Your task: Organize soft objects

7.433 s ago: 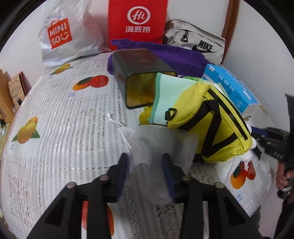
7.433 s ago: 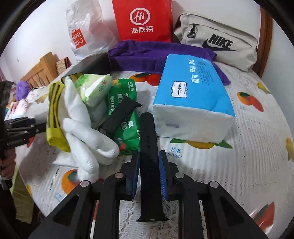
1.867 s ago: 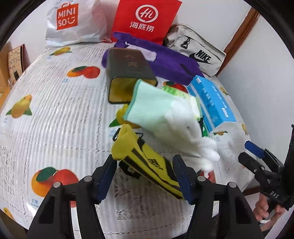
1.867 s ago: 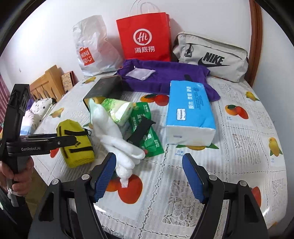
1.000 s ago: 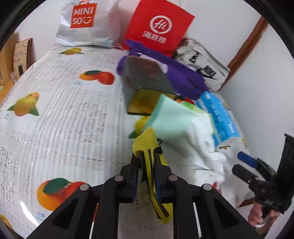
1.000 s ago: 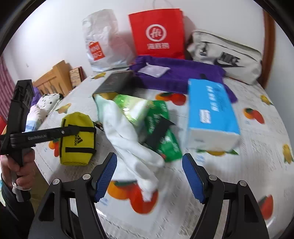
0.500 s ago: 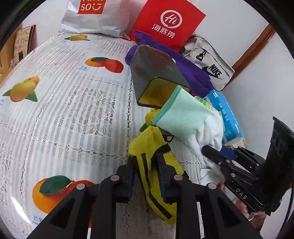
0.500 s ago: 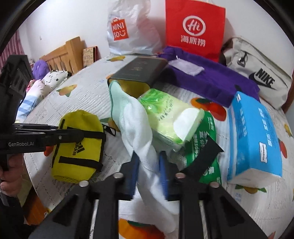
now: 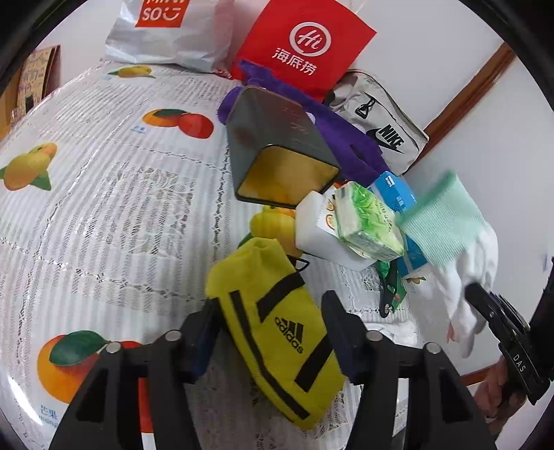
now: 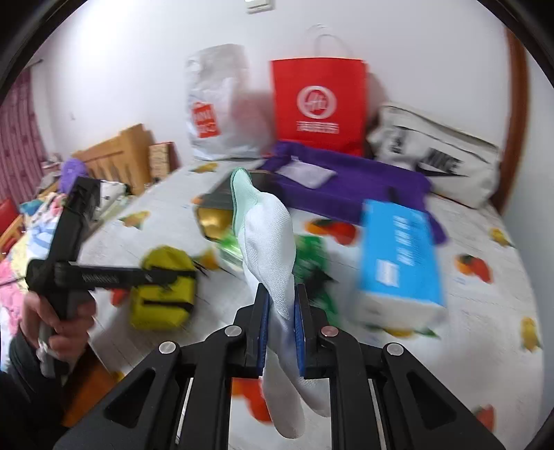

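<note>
A yellow adidas pouch point(image 9: 273, 325) lies on the fruit-print tablecloth between the jaws of my left gripper point(image 9: 270, 311), which are opening; the pads stand off its sides. The same yellow pouch point(image 10: 162, 294) shows blurred at the left of the right wrist view. My right gripper point(image 10: 281, 304) is shut on a white glove with a mint-green cuff point(image 10: 268, 239) and holds it in the air. In the left wrist view that glove point(image 9: 446, 228) hangs at the right. A green tissue pack point(image 9: 367, 221) lies on a white pack beside the pouch.
A dark tin box with a gold inside point(image 9: 280, 149) lies open-end forward. Behind it are a purple towel point(image 9: 346, 128), a red paper bag point(image 9: 304, 45), a Miniso bag point(image 9: 169, 27) and a grey Nike bag point(image 9: 381, 117). A blue tissue box point(image 10: 401, 256) sits at the right.
My left gripper's jaws have spread off the yellow pouch, which now lies flat on the cloth. My right gripper has lifted the white glove clear of the pile.
</note>
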`<state>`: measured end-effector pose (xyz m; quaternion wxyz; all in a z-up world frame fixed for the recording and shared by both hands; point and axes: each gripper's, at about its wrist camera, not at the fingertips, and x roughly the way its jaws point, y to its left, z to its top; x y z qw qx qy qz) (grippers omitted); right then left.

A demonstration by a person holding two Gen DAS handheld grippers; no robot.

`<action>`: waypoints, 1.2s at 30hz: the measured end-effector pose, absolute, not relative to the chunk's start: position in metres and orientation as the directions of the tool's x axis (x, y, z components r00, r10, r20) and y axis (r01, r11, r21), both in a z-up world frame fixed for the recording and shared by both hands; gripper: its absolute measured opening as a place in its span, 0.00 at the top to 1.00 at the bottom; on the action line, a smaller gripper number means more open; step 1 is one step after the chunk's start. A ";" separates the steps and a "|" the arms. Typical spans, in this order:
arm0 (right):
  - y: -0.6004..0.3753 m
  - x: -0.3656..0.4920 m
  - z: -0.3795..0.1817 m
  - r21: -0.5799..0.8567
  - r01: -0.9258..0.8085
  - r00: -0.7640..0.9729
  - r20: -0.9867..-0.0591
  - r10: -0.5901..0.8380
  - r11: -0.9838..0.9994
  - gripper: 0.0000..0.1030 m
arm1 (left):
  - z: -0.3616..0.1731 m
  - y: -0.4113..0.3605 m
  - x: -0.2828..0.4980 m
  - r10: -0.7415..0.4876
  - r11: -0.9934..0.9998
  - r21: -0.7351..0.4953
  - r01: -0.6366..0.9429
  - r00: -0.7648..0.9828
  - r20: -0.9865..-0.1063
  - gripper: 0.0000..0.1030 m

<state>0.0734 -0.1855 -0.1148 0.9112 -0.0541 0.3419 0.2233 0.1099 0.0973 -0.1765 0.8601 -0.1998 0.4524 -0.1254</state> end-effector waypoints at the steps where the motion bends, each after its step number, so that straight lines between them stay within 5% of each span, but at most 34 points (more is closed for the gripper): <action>1: -0.196 0.069 -0.116 0.046 -0.425 0.673 -0.652 0.350 0.904 0.87 | -0.176 0.094 0.109 -0.377 0.899 -0.437 0.034 0.570 -0.730 0.46; 4: -0.224 0.061 -0.124 0.051 -0.377 0.674 -0.670 0.312 0.925 0.87 | -0.175 0.085 0.108 -0.325 0.925 -0.379 0.035 0.592 -0.738 0.49; 6: -0.240 0.055 -0.131 0.058 -0.352 0.673 -0.679 0.295 0.934 0.87 | -0.175 0.082 0.109 -0.305 0.935 -0.352 0.036 0.590 -0.748 0.68; 8: -0.251 0.052 -0.139 0.069 -0.332 0.668 -0.687 0.286 0.941 0.87 | -0.177 0.082 0.110 -0.328 0.927 -0.372 0.045 0.581 -0.745 0.74; 14: -0.267 0.052 -0.168 0.092 -0.285 0.637 -0.726 0.260 0.954 0.87 | -0.167 0.088 0.106 -0.346 0.914 -0.404 0.039 0.596 -0.725 0.83; 36: -0.265 0.060 -0.113 0.143 -0.319 0.684 -0.650 0.332 0.937 0.87 | -0.112 0.087 0.121 -0.355 0.912 -0.404 0.068 0.623 -0.697 0.86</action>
